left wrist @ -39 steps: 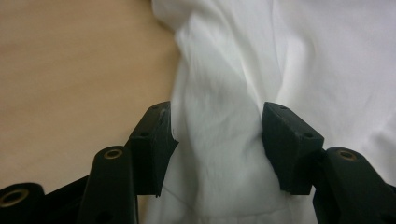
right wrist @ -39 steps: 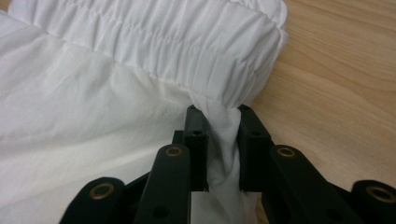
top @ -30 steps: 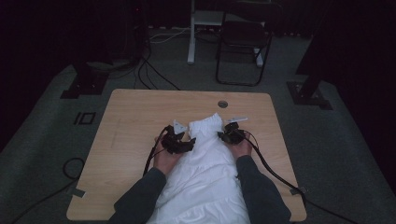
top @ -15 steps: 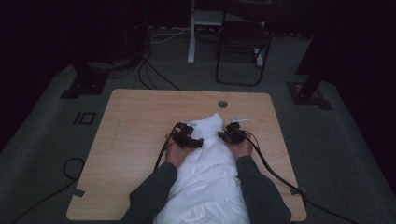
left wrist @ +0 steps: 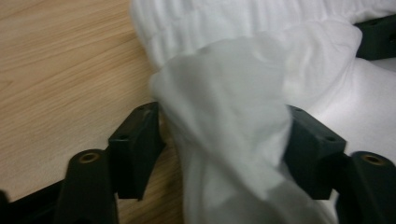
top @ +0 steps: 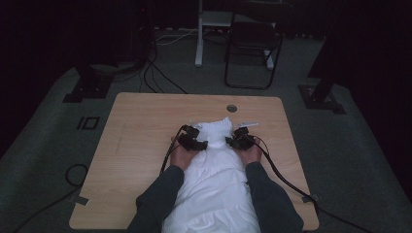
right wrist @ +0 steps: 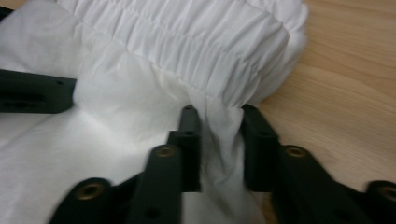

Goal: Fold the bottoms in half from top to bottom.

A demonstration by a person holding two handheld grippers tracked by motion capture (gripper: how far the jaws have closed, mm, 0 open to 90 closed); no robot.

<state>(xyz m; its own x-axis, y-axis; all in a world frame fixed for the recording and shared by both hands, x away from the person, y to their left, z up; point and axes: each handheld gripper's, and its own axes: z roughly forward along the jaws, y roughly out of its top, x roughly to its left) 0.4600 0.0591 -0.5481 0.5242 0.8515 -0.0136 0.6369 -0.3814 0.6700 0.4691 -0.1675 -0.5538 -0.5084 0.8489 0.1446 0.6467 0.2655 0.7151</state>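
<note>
The jaws of the left gripper [left wrist: 224, 154] stand wide with a thick bunch of the white cotton garment with a gathered elastic band [top: 214, 165] between them; they have just been closing after opening wide, and whether the pads press the cloth yet I cannot tell. The jaws of the right gripper [right wrist: 219, 149] stand closer together around a thin pleat just below the elastic band [right wrist: 187, 46], having just been opening, and they look loosened rather than clamped. The garment lies lengthwise on the pale wooden table [top: 141, 141], band end away from the person. The step in hand seems to be regripping both sides below the band; next, both grips need to be firm before any lift or fold.
</note>
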